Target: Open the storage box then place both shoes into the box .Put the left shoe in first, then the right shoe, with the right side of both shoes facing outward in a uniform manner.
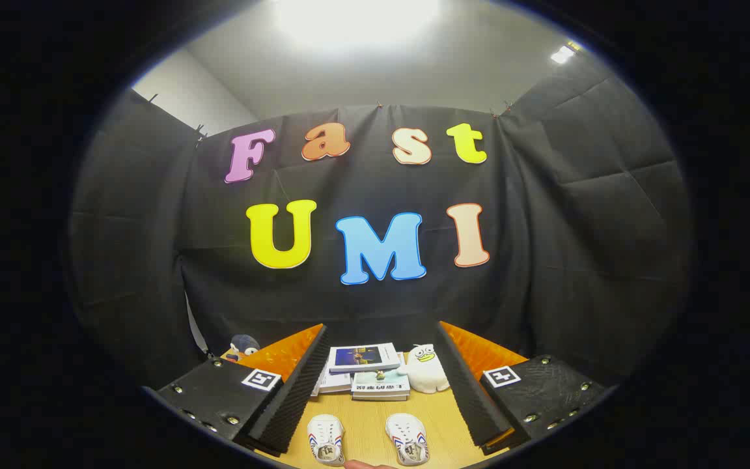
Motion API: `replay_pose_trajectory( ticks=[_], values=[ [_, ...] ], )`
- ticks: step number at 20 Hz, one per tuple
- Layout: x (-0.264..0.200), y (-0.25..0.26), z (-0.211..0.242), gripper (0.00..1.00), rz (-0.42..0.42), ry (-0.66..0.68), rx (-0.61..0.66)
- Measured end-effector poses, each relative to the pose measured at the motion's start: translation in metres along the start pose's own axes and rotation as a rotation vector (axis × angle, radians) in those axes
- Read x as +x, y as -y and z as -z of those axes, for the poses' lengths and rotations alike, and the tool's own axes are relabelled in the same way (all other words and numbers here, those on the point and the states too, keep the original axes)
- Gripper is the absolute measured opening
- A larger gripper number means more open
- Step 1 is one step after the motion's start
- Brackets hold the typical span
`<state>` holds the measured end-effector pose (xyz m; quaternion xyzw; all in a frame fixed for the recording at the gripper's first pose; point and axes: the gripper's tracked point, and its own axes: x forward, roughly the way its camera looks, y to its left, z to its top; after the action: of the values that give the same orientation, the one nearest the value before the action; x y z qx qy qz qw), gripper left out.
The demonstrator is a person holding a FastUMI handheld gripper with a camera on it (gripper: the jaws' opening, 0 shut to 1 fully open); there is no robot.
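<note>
Shoes are seen as a pair of small white sneakers on the wooden tabletop (368, 423), side by side and apart, toes pointing toward the booth wall. The left-hand shoe (325, 440) lies at about seven o'clock from the tabletop's middle, the right-hand shoe (407, 438) at about five o'clock. Both are seen in the gap between the two fingers of the gripper (375, 391), and neither is touched by a finger. The fingers are spread wide, nothing being held. Which shoe belongs to which foot cannot be told.

Beyond the shoes, at twelve o'clock, a stack of books (363, 374) is set against the wall. A white plush duck (426, 369) is placed just beside the books, at one o'clock. A dark blue plush toy (242, 345) is partly hidden beyond the left finger, at ten o'clock. A fingertip (365, 465) of a person is glimpsed at six o'clock, between the shoes.
</note>
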<state>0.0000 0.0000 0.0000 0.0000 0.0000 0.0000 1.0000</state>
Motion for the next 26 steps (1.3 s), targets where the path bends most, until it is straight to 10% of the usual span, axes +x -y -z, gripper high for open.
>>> replay_pose_trajectory(
  ticks=[26],
  values=[
    [0.052, -0.038, 0.049, 0.97, -0.222, -0.110, 0.067]
  ],
)
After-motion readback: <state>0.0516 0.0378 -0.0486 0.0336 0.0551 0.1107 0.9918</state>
